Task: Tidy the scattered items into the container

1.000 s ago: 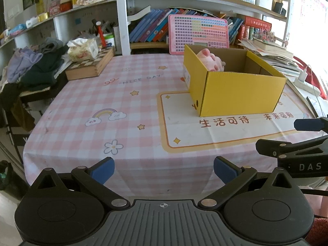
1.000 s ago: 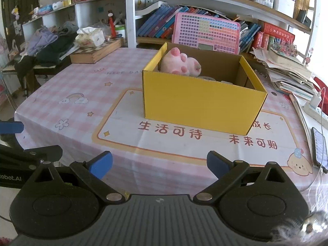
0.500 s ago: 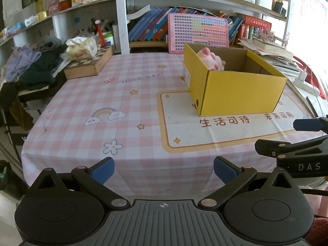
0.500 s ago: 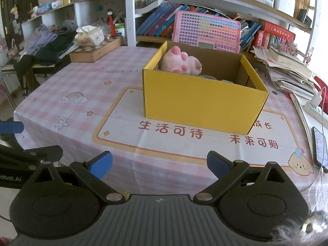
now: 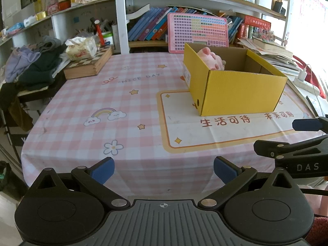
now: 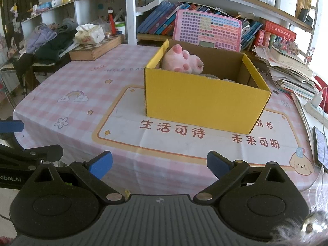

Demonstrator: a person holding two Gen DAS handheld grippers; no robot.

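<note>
Holding both claws (image 5: 163, 167) (image 6: 160, 164) spread, empty; pink plush (image 6: 182, 61) in yellow box (image 6: 203, 104) at 12; looks done, nxt scan table (image 5: 123, 102).

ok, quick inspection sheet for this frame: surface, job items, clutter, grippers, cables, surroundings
Surface: pink checked tablecloth with a printed cream panel, flat.
Job's things: yellow cardboard box upright on the panel; pink plush toy inside at its far left corner, other contents barely visible; no loose items seen on the cloth in front.
Clutter: chessboard case with tissue box on top at far left; phone at right edge.
Grippers: left gripper and right gripper both open, empty, off the near edge.
Cables: white charger lead at right.
Surroundings: bookshelves, clothes pile.
</note>
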